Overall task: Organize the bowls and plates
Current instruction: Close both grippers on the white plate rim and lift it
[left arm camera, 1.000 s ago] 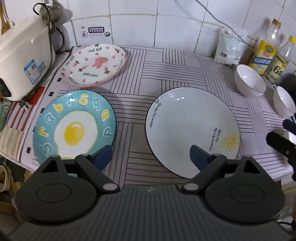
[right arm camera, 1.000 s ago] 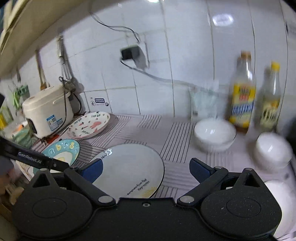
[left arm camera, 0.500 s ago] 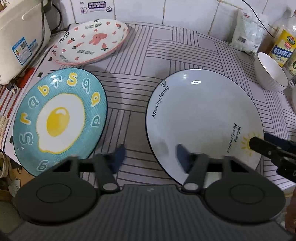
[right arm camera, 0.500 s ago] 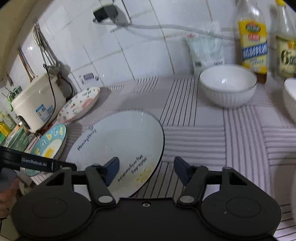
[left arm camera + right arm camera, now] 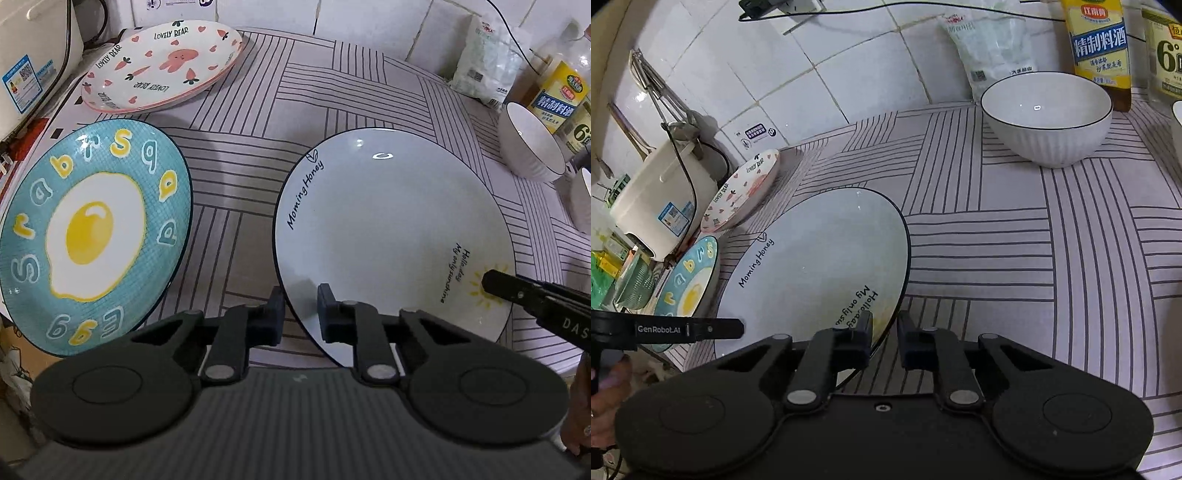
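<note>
Both grippers, left (image 5: pixel 300 312) and right (image 5: pixel 884 338), have just closed onto my round white "Morning Honey" plate (image 5: pixel 388 229); only the right view shows a "GenRobot.AI" label.

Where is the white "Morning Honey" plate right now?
The white "Morning Honey" plate lies flat on the striped mat, right of the blue egg plate in the left wrist view. Left gripper and right gripper pinch its near rim.

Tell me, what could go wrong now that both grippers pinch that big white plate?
1. Both the left gripper and the right gripper have just closed on the white plate's thin rim only; glazed ceramic might slip when lifted.
2. Uneven lifting could tilt it.
3. The egg plate lies close beside it, and the bowl is not far off; a swing might clip them.
</note>
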`<control>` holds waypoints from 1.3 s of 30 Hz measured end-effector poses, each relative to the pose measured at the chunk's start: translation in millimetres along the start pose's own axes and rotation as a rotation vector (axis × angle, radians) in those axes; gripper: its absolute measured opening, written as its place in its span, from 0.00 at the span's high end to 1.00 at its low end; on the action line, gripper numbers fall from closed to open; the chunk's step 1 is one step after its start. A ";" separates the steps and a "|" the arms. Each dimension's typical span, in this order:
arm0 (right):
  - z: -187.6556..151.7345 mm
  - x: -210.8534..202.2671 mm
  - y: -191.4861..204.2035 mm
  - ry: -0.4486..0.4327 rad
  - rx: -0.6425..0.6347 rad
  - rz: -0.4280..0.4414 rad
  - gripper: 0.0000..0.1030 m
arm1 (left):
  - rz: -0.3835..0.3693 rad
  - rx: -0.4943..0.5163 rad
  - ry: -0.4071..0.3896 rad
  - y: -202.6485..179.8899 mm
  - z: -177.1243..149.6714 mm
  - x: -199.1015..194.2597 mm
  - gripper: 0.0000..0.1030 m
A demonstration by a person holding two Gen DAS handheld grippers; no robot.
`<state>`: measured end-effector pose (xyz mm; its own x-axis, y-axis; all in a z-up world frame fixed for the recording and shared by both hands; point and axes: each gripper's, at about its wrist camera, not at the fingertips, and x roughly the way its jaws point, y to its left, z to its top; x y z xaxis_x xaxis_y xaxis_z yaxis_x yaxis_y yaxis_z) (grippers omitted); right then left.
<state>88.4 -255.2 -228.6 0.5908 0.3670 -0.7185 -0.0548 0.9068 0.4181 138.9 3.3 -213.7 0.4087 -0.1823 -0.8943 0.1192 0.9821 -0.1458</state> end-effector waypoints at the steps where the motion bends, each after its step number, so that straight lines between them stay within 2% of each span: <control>1: 0.7 1.3 0.2 0.005 -0.007 0.001 0.82 | 0.001 0.002 0.002 -0.3 0.1 0.5 0.82; 7: 3.4 10.6 -6.2 0.024 0.017 0.048 0.81 | 0.031 0.014 0.024 -5.2 2.6 3.3 0.81; 9: 2.4 6.9 4.6 0.019 -0.071 0.026 0.81 | 0.075 0.033 0.034 -12.3 2.5 2.8 0.81; 12: 3.9 2.8 9.4 0.035 -0.088 0.023 0.80 | 0.060 0.034 0.048 -10.4 3.3 1.1 0.81; 16: 7.6 -2.8 2.2 0.001 -0.061 0.067 0.79 | 0.056 0.046 0.047 -10.3 10.0 -4.1 0.81; 25: 42.7 -4.9 14.1 -0.063 -0.084 0.098 0.77 | 0.031 0.025 -0.030 -3.5 60.6 -21.2 0.81; 30: 66.4 6.1 7.0 -0.078 -0.092 0.096 0.77 | 0.078 0.098 -0.061 -19.5 83.4 -7.7 0.80; 33: 82.2 13.3 4.5 -0.092 -0.083 0.075 0.77 | 0.061 0.084 -0.056 -17.5 102.9 3.7 0.80; 36: 93.9 22.4 0.8 -0.103 -0.070 0.057 0.77 | 0.062 0.125 -0.084 -21.3 117.1 11.6 0.80; 39: 101.3 32.8 -0.3 -0.109 -0.077 0.029 0.77 | 0.055 0.120 -0.079 -20.0 131.5 23.0 0.80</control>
<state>189.3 -264.5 -196.0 0.6717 0.3726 -0.6403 -0.1321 0.9107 0.3914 264.9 -26.7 -175.7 0.4867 -0.1363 -0.8629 0.1999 0.9789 -0.0419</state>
